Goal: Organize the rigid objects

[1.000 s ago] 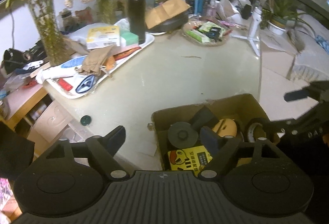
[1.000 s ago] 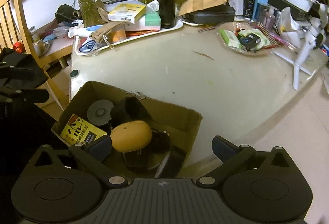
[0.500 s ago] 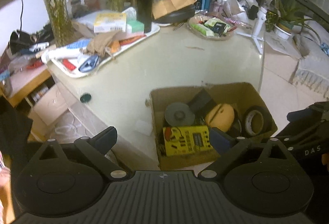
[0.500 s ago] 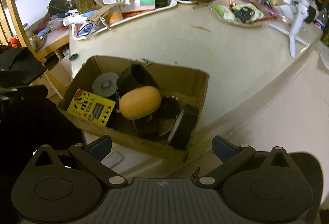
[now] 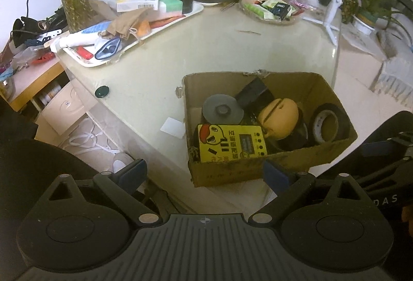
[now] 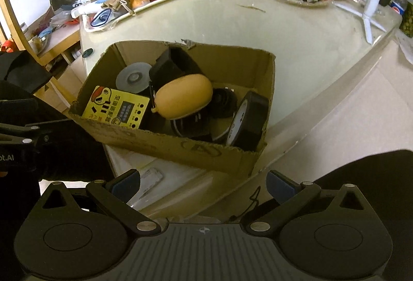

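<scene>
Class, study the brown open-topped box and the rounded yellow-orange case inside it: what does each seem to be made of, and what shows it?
Brown open-topped box: corrugated cardboard, matte, judging by its torn, frayed rim and scuffed wall. Rounded yellow-orange case: probably silicone or soft plastic, smooth and satin, with an even sheen and a moulded seam; the pictures leave this open.

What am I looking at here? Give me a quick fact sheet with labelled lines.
container: open brown cardboard box at the table's near edge
contents: yellow cartoon-printed card, orange rounded case, black tape roll, grey disc
left gripper: open, empty
right gripper: open, empty
surface: pale beige table
</scene>
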A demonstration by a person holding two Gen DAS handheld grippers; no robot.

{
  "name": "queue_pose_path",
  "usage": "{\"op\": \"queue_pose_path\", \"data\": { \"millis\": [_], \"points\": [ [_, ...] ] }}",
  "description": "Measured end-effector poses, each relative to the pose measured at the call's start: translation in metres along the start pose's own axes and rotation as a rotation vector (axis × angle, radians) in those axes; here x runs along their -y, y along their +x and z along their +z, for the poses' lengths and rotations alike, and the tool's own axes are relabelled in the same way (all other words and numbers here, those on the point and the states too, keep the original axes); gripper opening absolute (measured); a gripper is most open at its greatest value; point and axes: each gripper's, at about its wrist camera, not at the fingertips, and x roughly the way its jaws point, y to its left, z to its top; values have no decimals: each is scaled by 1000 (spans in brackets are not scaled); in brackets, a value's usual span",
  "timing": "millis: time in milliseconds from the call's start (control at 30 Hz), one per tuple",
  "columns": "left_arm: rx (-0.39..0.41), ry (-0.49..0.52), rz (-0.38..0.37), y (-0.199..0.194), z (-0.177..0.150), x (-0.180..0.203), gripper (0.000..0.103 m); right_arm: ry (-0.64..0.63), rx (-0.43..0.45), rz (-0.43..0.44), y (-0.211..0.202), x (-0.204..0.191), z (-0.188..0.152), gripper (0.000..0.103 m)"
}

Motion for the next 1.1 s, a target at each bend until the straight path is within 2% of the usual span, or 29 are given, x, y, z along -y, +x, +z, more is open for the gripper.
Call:
{"op": "queue_pose_path", "data": {
  "millis": [1100],
  "points": [
    [-17, 11, -2, 3, -3, 2, 98, 27, -15, -5, 1, 4, -2, 103]
  ]
}}
